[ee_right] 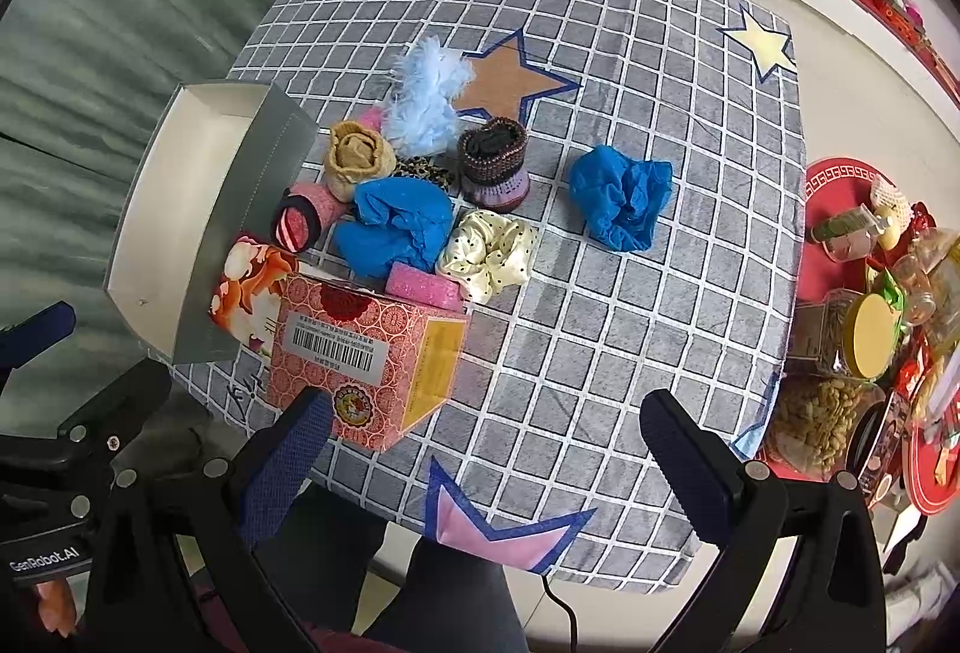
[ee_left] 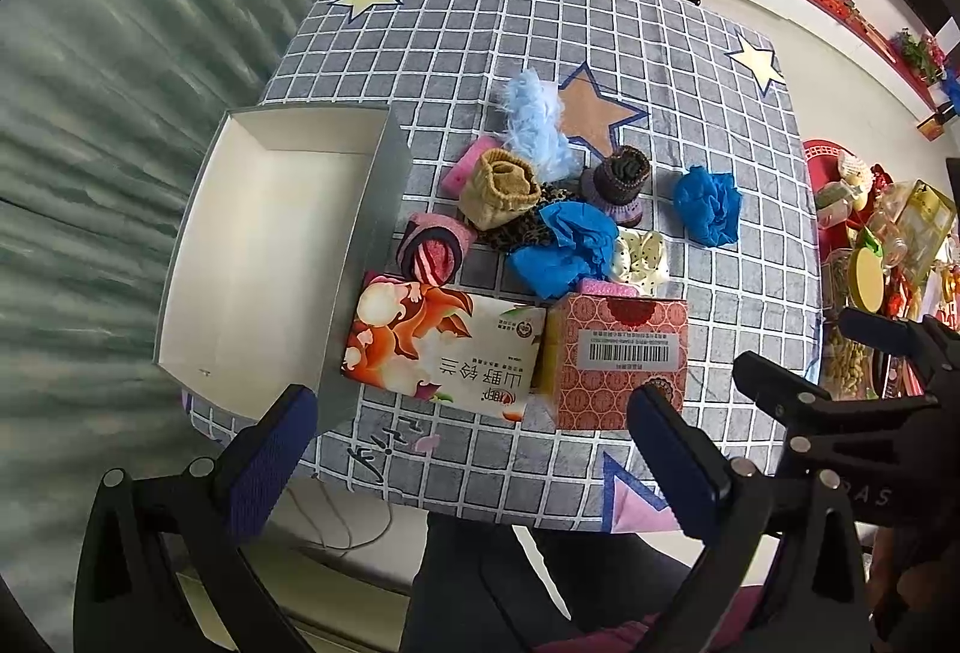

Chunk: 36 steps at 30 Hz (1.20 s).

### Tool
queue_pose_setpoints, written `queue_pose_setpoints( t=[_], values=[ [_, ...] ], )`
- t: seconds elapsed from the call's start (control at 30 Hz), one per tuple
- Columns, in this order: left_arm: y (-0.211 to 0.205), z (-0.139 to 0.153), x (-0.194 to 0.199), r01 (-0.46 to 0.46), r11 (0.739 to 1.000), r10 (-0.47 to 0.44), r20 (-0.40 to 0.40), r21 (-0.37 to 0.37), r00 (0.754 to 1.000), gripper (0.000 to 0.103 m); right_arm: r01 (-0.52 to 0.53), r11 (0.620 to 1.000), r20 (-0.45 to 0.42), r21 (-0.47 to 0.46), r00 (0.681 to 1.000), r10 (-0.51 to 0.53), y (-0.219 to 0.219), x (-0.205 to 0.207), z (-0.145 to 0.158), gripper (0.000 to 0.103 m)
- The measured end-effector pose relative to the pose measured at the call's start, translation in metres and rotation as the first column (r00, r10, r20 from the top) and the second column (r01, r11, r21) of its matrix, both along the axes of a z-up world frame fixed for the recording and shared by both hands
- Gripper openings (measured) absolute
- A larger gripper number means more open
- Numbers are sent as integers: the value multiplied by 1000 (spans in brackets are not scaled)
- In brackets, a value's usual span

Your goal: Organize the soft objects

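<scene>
The white box [ee_left: 264, 245] sits at the bench's [ee_left: 600, 29] nine o'clock edge, and nothing is in it. Its grey side touches the flowery tissue pack [ee_left: 444, 347], and the red patterned box [ee_left: 618, 353] lies right beside that at six o'clock. The soft things make a heap in the middle of the bench: a pink striped sock roll [ee_left: 432, 248] just beside the white box, a tan knit roll [ee_left: 501, 188], a pink sponge [ee_left: 471, 161], a fluffy light-blue thing [ee_left: 537, 125], a crumpled blue cover [ee_left: 564, 248], a brown and purple knit roll [ee_left: 621, 182] and a cream dotted scrunchie [ee_left: 642, 257]. A second blue cover [ee_left: 708, 206] lies apart at three o'clock. The checked cloth is bare at twelve o'clock and along the three o'clock side. The left gripper [ee_left: 474, 425] hangs over the six o'clock edge, jaws wide apart and holding nothing. The right gripper [ee_right: 486, 431] does the same, just to its right.
</scene>
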<state>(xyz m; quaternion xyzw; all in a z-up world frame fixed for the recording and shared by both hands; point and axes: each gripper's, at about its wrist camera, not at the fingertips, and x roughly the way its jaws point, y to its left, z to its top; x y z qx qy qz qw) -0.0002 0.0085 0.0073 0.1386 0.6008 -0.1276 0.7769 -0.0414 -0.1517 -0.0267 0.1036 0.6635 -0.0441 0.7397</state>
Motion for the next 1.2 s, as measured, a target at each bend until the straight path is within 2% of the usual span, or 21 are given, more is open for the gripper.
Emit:
queue_pose_setpoints(
  t=[0.1, 0.3, 0.43, 0.6, 0.73, 0.87, 1.0, 1.1, 1.2],
  values=[
    [-1, -1, 1, 1, 1000, 0, -43, 30, 999, 103, 0, 1000, 10, 1, 1000, 0, 0, 0, 1, 103],
    [-2, -1, 2, -2, 999, 4, -43, 48, 999, 103, -2, 1000, 11, 9, 1000, 1, 1, 1, 1, 103],
    [-1, -1, 3, -5, 999, 8, -57, 44, 998, 103, 1, 1000, 31, -2, 1000, -1, 2, 1, 2, 103],
    [0, -1, 5, -2, 999, 5, -69, 40, 998, 103, 11, 1000, -23, 10, 1000, -10, -2, 3, 0, 103],
    [0, -3, 5, -3, 1000, 4, -77, 8, 997, 103, 15, 1000, -50, 23, 999, -14, -5, 4, -2, 103],
    [0, -3, 6, -4, 1000, 2, -93, -15, 996, 103, 15, 1000, -30, 19, 999, -14, -5, 4, -1, 103],
    [-1, -3, 5, -3, 1000, 4, -82, 5, 997, 103, 18, 1000, -36, 25, 999, -17, -7, 4, -2, 103],
    [-2, -5, 6, -1, 1000, -1, -107, -20, 994, 103, 24, 999, -44, 39, 999, -22, -10, 4, -3, 103],
    [-9, -9, 10, 5, 1000, -7, -138, -13, 990, 103, 35, 999, -35, 27, 999, -34, -15, 2, -4, 103]
  ],
)
